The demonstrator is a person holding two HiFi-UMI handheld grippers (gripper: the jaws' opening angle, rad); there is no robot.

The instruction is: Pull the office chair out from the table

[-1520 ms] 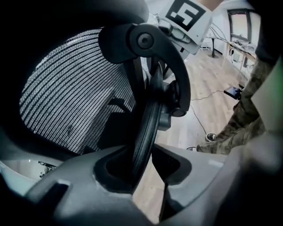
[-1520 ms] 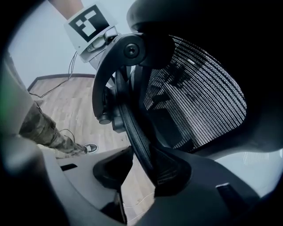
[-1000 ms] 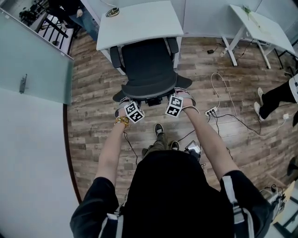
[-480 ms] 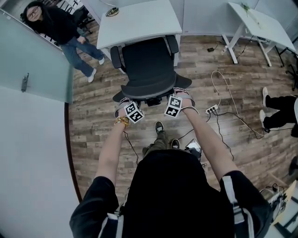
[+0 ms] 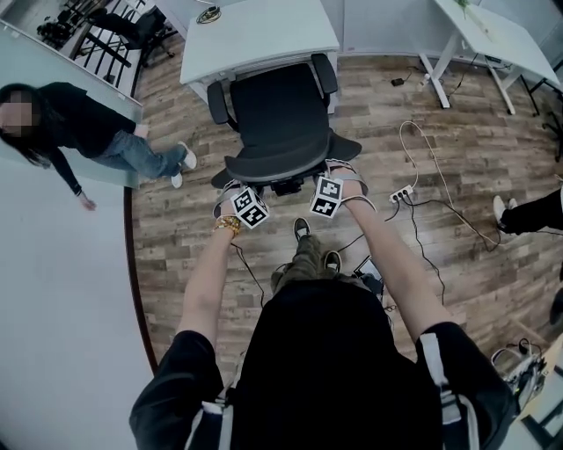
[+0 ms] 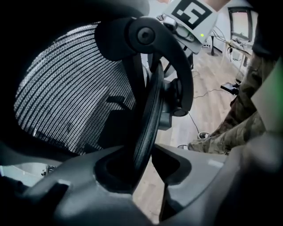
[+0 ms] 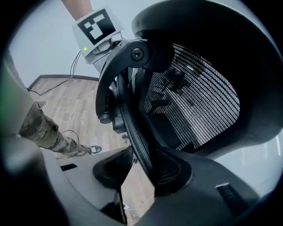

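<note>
Jaws, left gripper (image 6: 148,170): closed onto the office chair (image 5: 280,110) and kept apart only by the thickness of the dark backrest rim (image 6: 148,110). The rim runs up between the two pads, and both pads press on it. In the left gripper view the mesh (image 6: 66,88) lies left of the rim and the curved back bracket (image 6: 179,66) lies right of it.

Jaws, right gripper (image 7: 141,170): same state. They clamp the same rim further along, with a ribbed pad touching each face.

Head view: both grippers sit at the rear edge of the chair's backrest, the left one at its left end and the right one at its right end. The chair stands on the wood floor (image 5: 457,176) with its seat facing the white desk (image 5: 264,39). The seat front and both armrests are at the desk's near edge, and the backrest is clear of the desk.

Markings: the left marker cube (image 5: 251,209) and the right marker cube (image 5: 327,197) carry black-and-white square patterns. In each gripper view a small green light glows beside the pattern on the other gripper's cube. A round dark object (image 5: 208,14) lies on the desk beyond the chair, and any print on it is too small to read.

Around the chair: a power strip (image 5: 402,192) with white cables lies on the floor to its right. A person (image 5: 97,132) in a dark top and jeans is to its left.
</note>
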